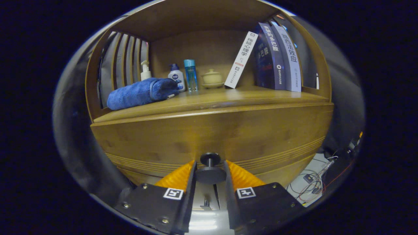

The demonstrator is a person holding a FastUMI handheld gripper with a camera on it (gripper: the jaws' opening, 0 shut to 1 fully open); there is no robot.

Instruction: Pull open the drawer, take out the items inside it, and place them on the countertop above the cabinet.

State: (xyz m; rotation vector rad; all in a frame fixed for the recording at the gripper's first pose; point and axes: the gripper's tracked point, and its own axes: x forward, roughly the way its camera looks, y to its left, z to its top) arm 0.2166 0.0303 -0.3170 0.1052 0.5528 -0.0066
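We see the gripper (210, 171) clenched on the dark knob (210, 169) of the wooden drawer (209, 137), one finger pressing each side. On the counter (228, 96) above: one rolled blue towel (142, 93), three bottles (176, 76), one lidded cup (212, 78), three books (277, 55) with Chinese titles.

A wooden cabinet (209, 130) stands against a dim booth, its open shelf (228, 96) backed by a plain wooden panel (199, 49). Vertical wooden slats (125, 58) close the shelf's left side. Warm light falls on the wood. At the lower right, a pale floor (303, 186) carries loose cables (315, 187), and the surroundings are dark.
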